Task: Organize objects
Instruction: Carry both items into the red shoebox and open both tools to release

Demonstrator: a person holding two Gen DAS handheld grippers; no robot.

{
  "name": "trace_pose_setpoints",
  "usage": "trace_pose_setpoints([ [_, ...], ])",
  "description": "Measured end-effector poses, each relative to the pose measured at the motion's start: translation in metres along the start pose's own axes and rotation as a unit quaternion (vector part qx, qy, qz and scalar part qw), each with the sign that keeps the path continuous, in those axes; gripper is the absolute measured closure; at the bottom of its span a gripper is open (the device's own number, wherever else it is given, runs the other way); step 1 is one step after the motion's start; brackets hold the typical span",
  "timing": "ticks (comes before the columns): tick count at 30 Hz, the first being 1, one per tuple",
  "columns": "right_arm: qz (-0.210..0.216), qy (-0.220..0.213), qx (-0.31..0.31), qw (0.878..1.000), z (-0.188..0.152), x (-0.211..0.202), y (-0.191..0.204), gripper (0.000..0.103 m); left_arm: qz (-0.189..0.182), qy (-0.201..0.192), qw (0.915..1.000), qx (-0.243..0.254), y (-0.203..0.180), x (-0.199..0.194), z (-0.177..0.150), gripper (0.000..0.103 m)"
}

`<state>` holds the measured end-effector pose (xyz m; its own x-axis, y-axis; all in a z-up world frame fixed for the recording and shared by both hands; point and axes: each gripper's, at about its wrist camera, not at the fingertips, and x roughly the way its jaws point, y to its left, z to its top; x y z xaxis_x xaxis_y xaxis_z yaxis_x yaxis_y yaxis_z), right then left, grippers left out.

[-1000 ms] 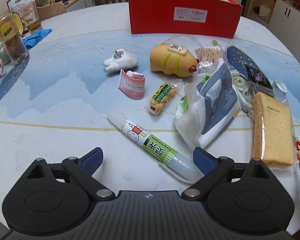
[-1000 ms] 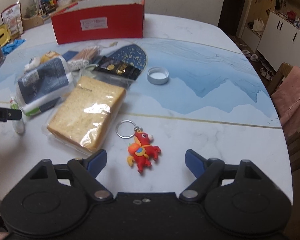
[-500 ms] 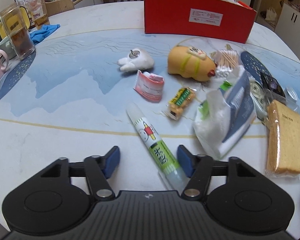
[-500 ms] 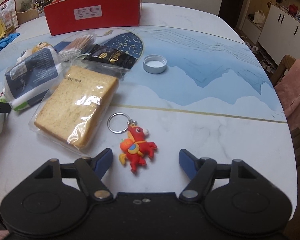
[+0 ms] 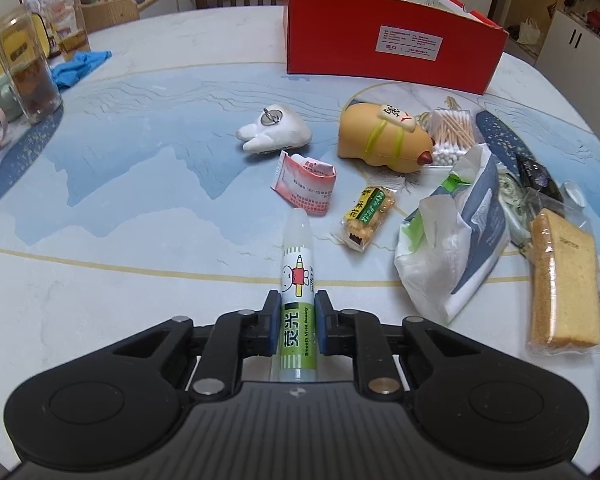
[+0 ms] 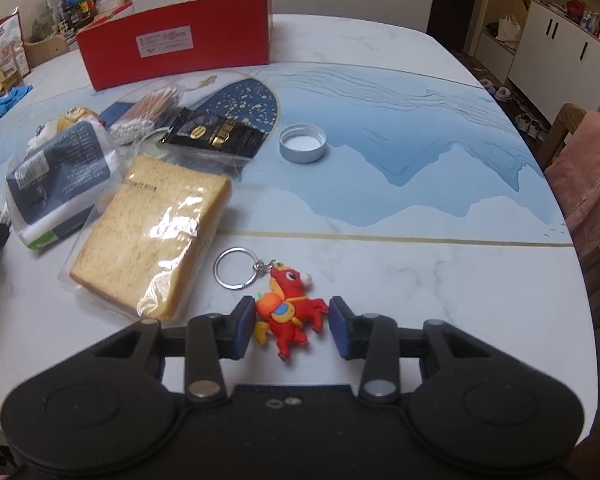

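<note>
At bottom centre of both views: stiff, smooth glue tube point(image 5: 297, 292) is pinched mid-body by left gripper point(image 5: 297, 322); right gripper point(image 6: 291, 326) has just been closed w/ pads on rubbery horse keychain point(image 6: 290, 312).

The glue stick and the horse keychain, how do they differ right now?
The glue stick is a long white-and-green tube; the horse keychain is a flat red figure with a metal ring. The stick points straight away from the left gripper, while the horse lies crosswise in the right gripper. Both sit clamped between blue pads.
</note>
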<state>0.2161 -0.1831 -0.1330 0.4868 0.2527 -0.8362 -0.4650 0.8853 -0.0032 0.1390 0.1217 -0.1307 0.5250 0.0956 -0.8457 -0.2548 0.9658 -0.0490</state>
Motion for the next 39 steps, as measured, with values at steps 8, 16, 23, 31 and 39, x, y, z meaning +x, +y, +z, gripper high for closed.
trace_pose_setpoints([
  [8, 0.01, -0.02, 0.009, 1.0, 0.022, -0.022, 0.001, 0.064, -0.022, 0.0, 0.9996, -0.019, 0.015, -0.007, 0.004, 0.087],
  [16, 0.031, -0.043, -0.004, 0.999, 0.059, -0.043, 0.006, 0.064, -0.036, -0.017, 0.999, -0.022, 0.023, -0.019, 0.019, 0.087],
  [23, 0.046, -0.071, -0.031, 0.996, 0.103, -0.05, 0.022, 0.064, -0.063, -0.047, 0.9966, -0.024, 0.026, -0.037, 0.056, 0.087],
  [31, 0.059, -0.096, -0.054, 0.992, 0.16, -0.048, 0.041, 0.064, -0.08, -0.074, 0.994, 0.003, 0.025, -0.042, 0.117, 0.087],
  [39, 0.047, -0.121, -0.096, 0.987, 0.223, -0.034, 0.071, 0.064, -0.093, -0.09, 0.9904, 0.048, 0.014, -0.027, 0.186, 0.087],
])
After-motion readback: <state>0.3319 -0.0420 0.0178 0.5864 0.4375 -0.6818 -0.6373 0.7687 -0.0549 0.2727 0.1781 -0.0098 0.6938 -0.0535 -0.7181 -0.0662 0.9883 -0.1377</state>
